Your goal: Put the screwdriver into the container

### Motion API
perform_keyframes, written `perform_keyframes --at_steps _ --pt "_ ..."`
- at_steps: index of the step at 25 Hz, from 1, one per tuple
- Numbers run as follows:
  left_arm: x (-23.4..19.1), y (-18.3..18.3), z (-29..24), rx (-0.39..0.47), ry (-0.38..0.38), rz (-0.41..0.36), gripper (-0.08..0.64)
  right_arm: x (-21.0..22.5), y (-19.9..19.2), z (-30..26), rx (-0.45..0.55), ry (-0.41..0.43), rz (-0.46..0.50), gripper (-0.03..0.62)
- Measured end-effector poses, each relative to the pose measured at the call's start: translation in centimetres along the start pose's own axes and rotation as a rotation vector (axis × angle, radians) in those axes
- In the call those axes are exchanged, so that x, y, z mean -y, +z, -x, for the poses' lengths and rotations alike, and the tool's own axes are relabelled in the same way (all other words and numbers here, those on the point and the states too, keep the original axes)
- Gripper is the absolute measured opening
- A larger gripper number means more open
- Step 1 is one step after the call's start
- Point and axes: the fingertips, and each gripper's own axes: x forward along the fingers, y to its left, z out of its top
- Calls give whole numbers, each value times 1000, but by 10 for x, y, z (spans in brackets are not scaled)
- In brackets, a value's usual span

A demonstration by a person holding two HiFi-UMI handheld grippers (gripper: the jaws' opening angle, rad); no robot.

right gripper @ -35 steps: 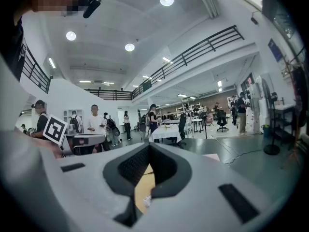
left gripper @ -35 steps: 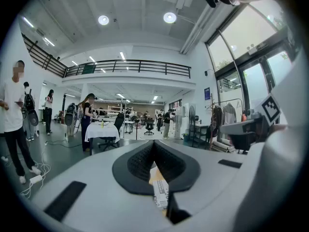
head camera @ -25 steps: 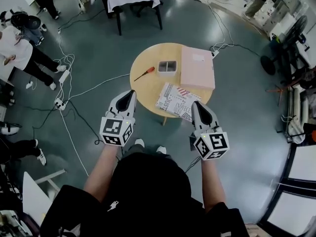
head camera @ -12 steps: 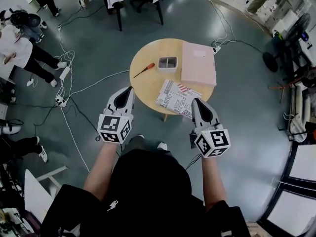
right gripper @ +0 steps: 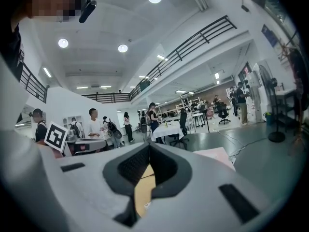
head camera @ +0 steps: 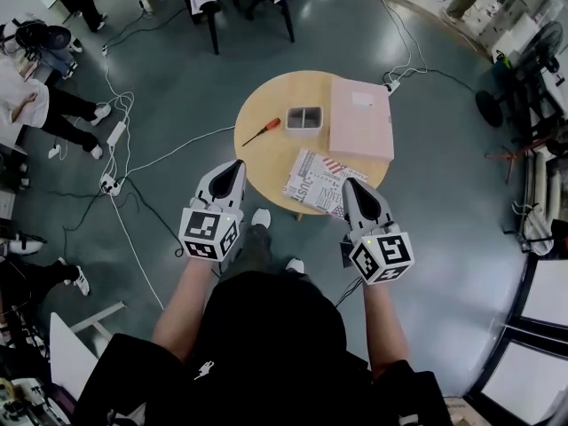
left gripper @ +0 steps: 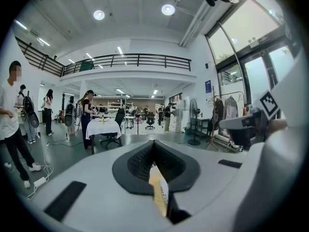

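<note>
Now we hold both grippers at the near rim of the round table (head camera: pixel 266 162), the left gripper (head camera: pixel 234 165) at its left and the right gripper (head camera: pixel 350 185) at its right. Each has its jaws pressed together on nothing. The screwdriver (head camera: pixel 262 131) lies on bare wood towards the table's left edge, just left of the container (head camera: pixel 304 118) and not touching it. A pink box (head camera: pixel 360 119) fills the table's right side, and a printed sheet (head camera: pixel 319 181) reaches its near rim.

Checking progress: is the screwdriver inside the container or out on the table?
Out. The screwdriver lies flat on the round table, left of the container and apart from it.
</note>
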Motion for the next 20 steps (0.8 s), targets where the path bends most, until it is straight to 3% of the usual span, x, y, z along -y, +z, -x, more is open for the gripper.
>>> perform_keyframes --at_steps 13,20 --pt "-70 16 -104 -14 -84 -39 2 28 15 -103 -3 -70 5 2" --pt "-91 20 -144 -21 -173 -30 2 31 22 -147 -13 -106 8 2"
